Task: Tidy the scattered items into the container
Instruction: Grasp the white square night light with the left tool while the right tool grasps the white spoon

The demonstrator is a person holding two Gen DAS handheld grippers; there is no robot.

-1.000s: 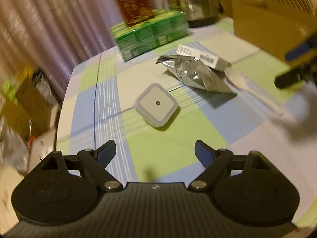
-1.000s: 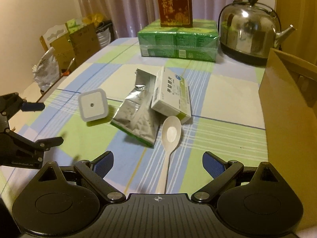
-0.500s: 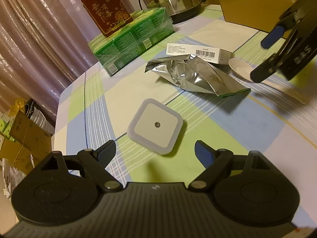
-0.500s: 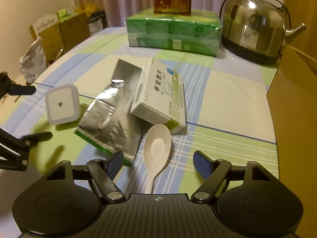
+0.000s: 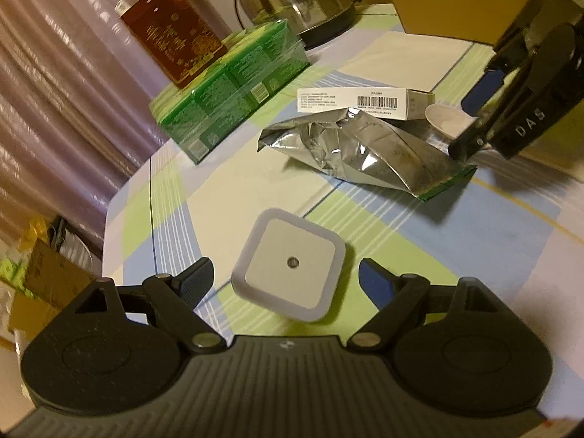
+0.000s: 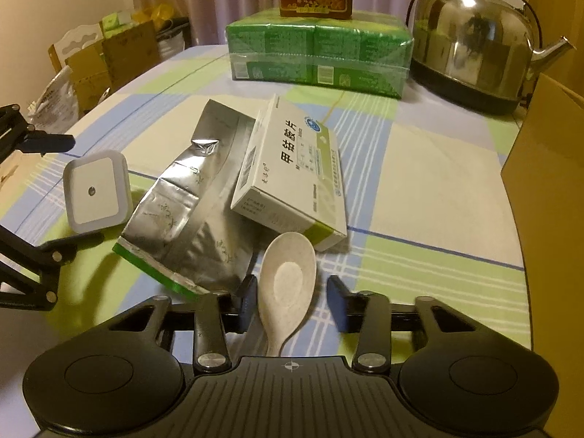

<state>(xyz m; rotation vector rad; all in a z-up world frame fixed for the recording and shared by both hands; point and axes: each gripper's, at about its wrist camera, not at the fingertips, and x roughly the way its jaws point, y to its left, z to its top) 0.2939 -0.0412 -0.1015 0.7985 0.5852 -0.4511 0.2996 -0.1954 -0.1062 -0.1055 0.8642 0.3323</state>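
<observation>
Both grippers are lined up on their picks. The left gripper [image 5: 284, 279], jaws spread wide, straddles the square night light [image 5: 290, 268] flat on the checked tablecloth [image 5: 419, 252]. The right gripper [image 6: 290, 299], jaws open, brackets the pale spoon [image 6: 286, 284] beside the medicine box [image 6: 292, 175]. I'd say close squarely on the spoon's neck, then carry it to the cardboard box [image 6: 547, 168].

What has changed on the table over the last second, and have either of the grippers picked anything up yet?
Both grippers came in closer. The left gripper advanced until its open fingers flank the square night light. The right gripper moved down over the spoon and narrowed its fingers around the bowl, though gaps remain. Nothing is gripped yet. The spoon, night light, foil pouch and medicine box stayed put.
</observation>
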